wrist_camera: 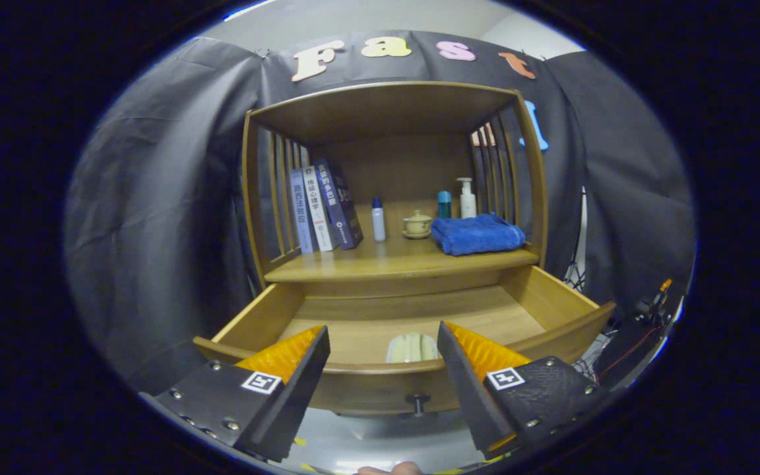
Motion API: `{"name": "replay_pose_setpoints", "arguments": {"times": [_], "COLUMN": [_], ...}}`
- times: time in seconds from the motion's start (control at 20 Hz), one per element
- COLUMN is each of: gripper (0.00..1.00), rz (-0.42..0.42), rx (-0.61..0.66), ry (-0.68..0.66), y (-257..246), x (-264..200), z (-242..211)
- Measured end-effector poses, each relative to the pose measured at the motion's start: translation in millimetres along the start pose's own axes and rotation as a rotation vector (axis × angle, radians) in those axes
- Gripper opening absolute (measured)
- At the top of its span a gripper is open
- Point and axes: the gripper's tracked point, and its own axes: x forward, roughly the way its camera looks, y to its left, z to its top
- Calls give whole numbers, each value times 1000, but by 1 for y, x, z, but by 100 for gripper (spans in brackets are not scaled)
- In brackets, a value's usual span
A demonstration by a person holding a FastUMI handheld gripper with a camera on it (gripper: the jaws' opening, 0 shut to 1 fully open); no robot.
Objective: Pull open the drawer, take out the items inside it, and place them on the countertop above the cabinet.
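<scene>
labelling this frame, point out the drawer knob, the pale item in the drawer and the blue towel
drawer knob (417, 401), gripper view, on its round dark head.
pale item (413, 348), gripper view, middle of its ribbed top.
blue towel (477, 234), gripper view, centre of the folded top.
gripper (383, 369), gripper view, open, midway between fingertips.

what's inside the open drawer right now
One pale ribbed item lies on the drawer floor near the front, seen between the open claw fingers. Its lower part is hidden behind the drawer's front panel, so what it is cannot be told.
</scene>
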Motion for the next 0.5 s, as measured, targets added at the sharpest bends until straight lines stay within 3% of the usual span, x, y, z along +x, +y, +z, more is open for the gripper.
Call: {"name": "replay_pose_setpoints", "arguments": {"times": [0.4, 0.5], "gripper": [97, 97], "rz": [-26, -45], "rx": [-77, -110], "ry": [-44, -1], "y": [-17, -21], "x": [21, 42], "z": [66, 68]}}
